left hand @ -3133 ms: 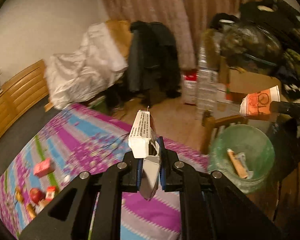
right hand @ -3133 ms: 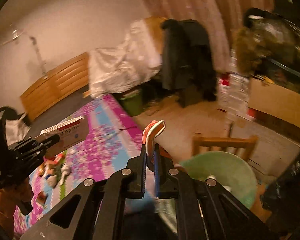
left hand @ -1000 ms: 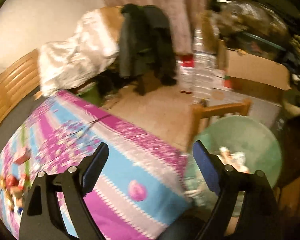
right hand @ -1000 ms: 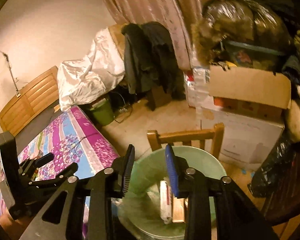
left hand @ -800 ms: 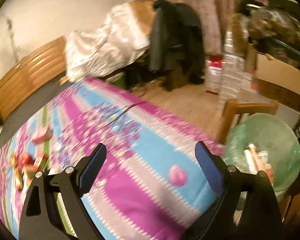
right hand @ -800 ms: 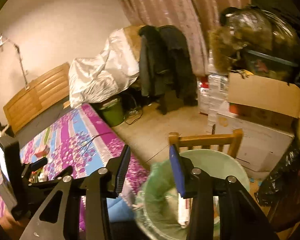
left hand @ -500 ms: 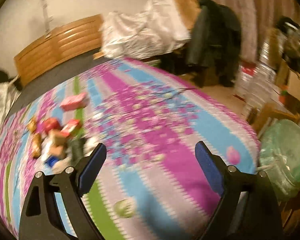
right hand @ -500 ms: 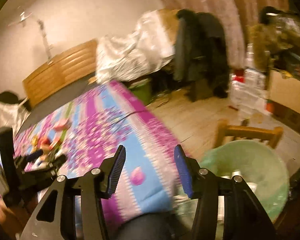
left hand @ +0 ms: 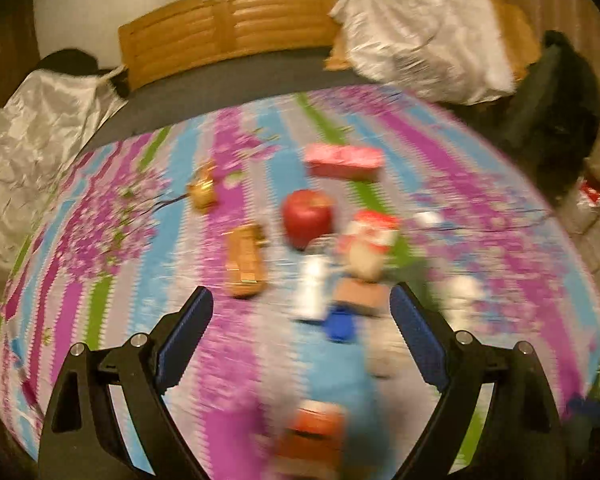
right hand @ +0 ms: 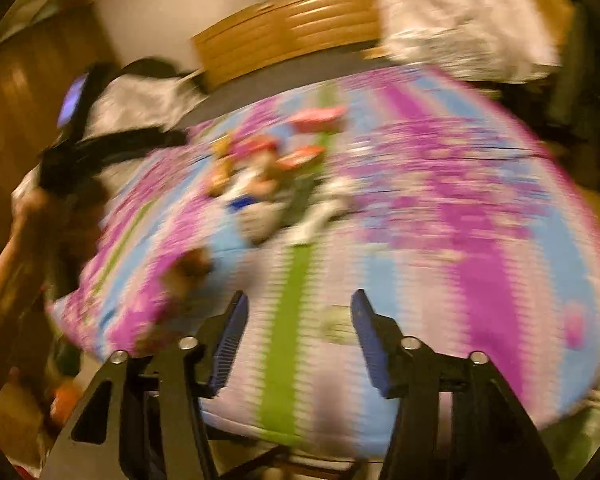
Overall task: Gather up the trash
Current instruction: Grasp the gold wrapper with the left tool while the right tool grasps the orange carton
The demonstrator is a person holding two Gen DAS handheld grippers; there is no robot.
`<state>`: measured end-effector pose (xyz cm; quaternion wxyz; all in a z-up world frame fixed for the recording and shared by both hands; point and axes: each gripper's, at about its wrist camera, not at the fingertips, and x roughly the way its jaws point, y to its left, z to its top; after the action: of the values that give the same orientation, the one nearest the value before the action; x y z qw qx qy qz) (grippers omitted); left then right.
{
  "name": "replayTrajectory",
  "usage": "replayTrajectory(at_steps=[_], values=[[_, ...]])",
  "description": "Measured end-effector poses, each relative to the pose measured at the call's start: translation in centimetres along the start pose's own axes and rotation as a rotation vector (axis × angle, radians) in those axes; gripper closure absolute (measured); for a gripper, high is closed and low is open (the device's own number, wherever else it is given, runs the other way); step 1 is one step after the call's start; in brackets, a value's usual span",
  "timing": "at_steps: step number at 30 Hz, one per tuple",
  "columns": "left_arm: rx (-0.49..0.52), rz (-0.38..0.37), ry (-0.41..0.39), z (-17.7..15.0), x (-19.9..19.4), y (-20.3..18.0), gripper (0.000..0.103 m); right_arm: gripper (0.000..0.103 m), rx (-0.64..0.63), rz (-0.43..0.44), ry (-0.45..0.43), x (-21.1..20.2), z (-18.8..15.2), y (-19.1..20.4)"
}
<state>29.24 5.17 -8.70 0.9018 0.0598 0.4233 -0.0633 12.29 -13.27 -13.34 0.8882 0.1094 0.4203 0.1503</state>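
In the left wrist view, the left gripper (left hand: 300,312) hangs with its blue-padded jaws wide apart and nothing between them, pointed down at a bed covered by a purple, blue and green striped floral sheet (left hand: 480,208). Three seconds ago these jaws clamped a white carton over the green bin; now the bin is out of this view and the litter on the sheet fills it: a round red apple (left hand: 308,216), a flat pink box (left hand: 343,161), a tan oblong snack packet (left hand: 245,264), a red-and-white crumpled wrapper (left hand: 367,240), a small blue cap (left hand: 340,325) and a white tube-like item (left hand: 312,284), all badly blurred. In the right wrist view, the right gripper (right hand: 296,332) also faces the sheet; its jaws have just been opening and stand apart, empty, where earlier they pinched a bent red-and-white strip. The same cluster of trash (right hand: 268,172) lies well ahead of it, and the left gripper's dark frame with the person's forearm (right hand: 16,264) shows at the left edge. Both loads look dropped, so the next step is likely another pick-up.
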Motion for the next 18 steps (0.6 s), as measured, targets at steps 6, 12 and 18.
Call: replayTrajectory(at_steps=[6,12,18], values=[[-0.123,0.028,0.096,1.5,7.0,6.0,0.016,0.025,0.017,0.054,0.069,7.1,2.3,7.3],[-0.029,0.047,0.135,1.6,11.9,4.2,0.016,0.025,0.123,0.086,0.146,12.0,3.0,9.1],[-0.013,0.07,0.198,1.4,16.5,4.1,0.023,0.026,0.147,0.072,0.181,15.1,3.2,9.6]])
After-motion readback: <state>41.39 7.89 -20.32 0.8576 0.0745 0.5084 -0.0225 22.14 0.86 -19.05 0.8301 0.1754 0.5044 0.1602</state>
